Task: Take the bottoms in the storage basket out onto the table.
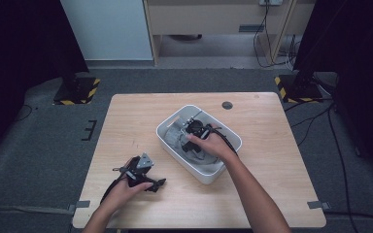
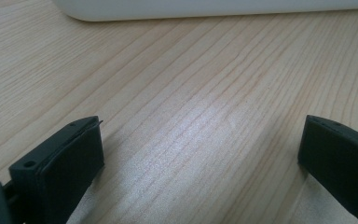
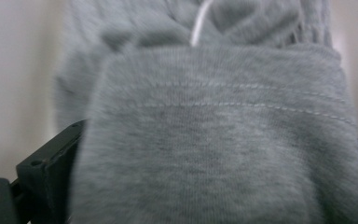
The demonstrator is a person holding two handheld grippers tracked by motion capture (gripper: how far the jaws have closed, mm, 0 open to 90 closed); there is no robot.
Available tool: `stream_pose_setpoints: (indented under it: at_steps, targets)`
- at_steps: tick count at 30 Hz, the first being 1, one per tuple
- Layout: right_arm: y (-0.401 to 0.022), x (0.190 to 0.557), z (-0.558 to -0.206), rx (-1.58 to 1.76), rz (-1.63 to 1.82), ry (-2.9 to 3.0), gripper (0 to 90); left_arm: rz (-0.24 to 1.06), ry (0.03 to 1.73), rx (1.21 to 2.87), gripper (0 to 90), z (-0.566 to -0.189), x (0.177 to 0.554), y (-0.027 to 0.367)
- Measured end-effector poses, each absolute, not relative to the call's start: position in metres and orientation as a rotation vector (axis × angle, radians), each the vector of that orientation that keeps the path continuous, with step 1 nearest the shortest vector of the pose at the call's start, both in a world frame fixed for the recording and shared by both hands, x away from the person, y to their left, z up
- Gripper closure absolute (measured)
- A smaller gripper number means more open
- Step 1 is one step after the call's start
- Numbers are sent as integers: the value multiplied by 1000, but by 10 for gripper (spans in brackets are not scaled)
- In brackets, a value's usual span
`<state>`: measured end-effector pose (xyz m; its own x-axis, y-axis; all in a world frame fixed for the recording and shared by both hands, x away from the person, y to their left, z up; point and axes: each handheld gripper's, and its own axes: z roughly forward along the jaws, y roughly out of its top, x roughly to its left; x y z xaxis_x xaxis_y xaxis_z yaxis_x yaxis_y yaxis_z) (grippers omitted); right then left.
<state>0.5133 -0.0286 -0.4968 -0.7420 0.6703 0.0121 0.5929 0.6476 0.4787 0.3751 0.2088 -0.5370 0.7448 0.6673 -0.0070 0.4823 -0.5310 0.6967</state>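
One grey garment, soft & light, fills white bin; right gripper jaws straddle its stitched hem, best hold. Left gripper rests w/ jaws wide.

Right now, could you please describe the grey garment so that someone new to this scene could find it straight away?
On the light wooden table stands a white rectangular bin, set askew right of centre. The grey garment lies bunched inside it, under the right gripper, whose jaws stand wide on either side of a fold. It is the soft knit fabric with a stitched hem and a white cord.
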Motion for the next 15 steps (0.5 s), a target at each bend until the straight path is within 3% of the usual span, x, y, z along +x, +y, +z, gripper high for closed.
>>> stream_pose_setpoints:
  at_steps: [15]
  targets:
    - [-29, 513, -509, 1066, 600, 2656, 16, 344, 870, 2235, 0, -537, 374, 208]
